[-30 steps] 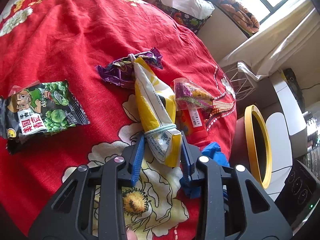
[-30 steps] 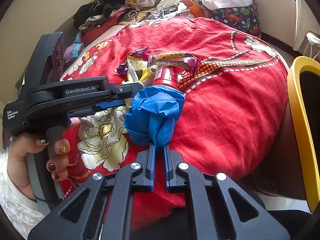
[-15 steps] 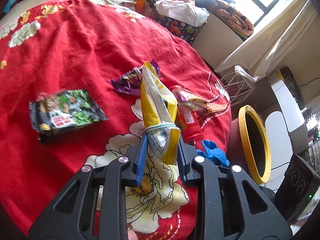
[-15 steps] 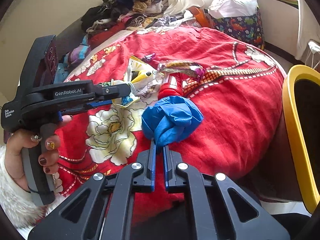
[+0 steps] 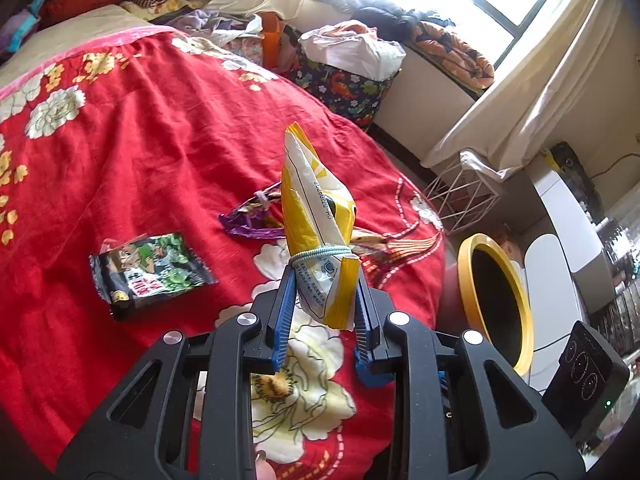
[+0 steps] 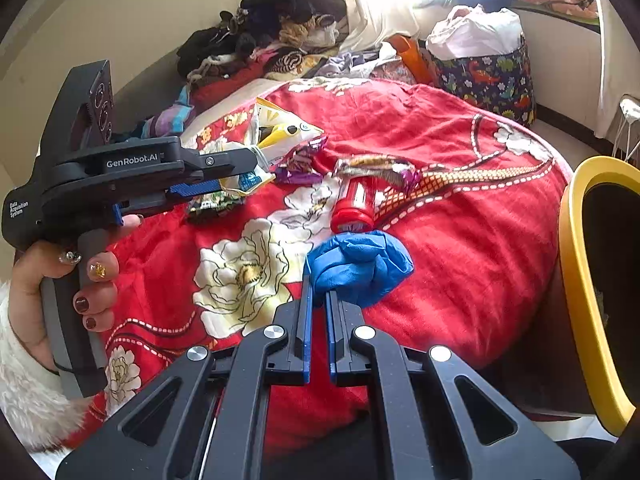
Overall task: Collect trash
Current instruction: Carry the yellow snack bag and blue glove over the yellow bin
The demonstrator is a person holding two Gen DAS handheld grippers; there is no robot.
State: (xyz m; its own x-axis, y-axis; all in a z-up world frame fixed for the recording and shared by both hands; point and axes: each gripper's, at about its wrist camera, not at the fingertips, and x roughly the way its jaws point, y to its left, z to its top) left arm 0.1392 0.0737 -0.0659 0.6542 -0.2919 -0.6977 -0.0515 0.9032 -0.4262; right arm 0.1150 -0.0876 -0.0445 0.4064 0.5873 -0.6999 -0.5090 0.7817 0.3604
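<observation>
My left gripper (image 5: pixel 324 280) is shut on a yellow and white snack bag (image 5: pixel 316 216) tied with a band and holds it above the red bedspread (image 5: pixel 140 140). The bag also shows in the right wrist view (image 6: pixel 280 136). My right gripper (image 6: pixel 318 292) is shut on a crumpled blue glove (image 6: pixel 360 264), lifted just over the bed's edge. On the bed lie a green snack packet (image 5: pixel 148 272), a purple wrapper (image 5: pixel 256 220), a red bottle (image 6: pixel 356 204) and a shiny wrapper (image 6: pixel 380 164). A yellow-rimmed bin (image 5: pixel 496 300) stands beside the bed, at the right in the right wrist view (image 6: pixel 576 280).
A flowered fabric basket (image 5: pixel 344 80) with white bags stands past the bed. A white wire rack (image 5: pixel 460 196) and white furniture (image 5: pixel 560 280) are by the bin. Clothes (image 6: pixel 272 36) are piled at the bed's far end. The left gripper's body (image 6: pixel 120 176) shows in the right wrist view.
My left gripper has lifted the yellow bag well off the bedspread. My right gripper has raised the blue glove slightly and drawn it back from the red bottle.
</observation>
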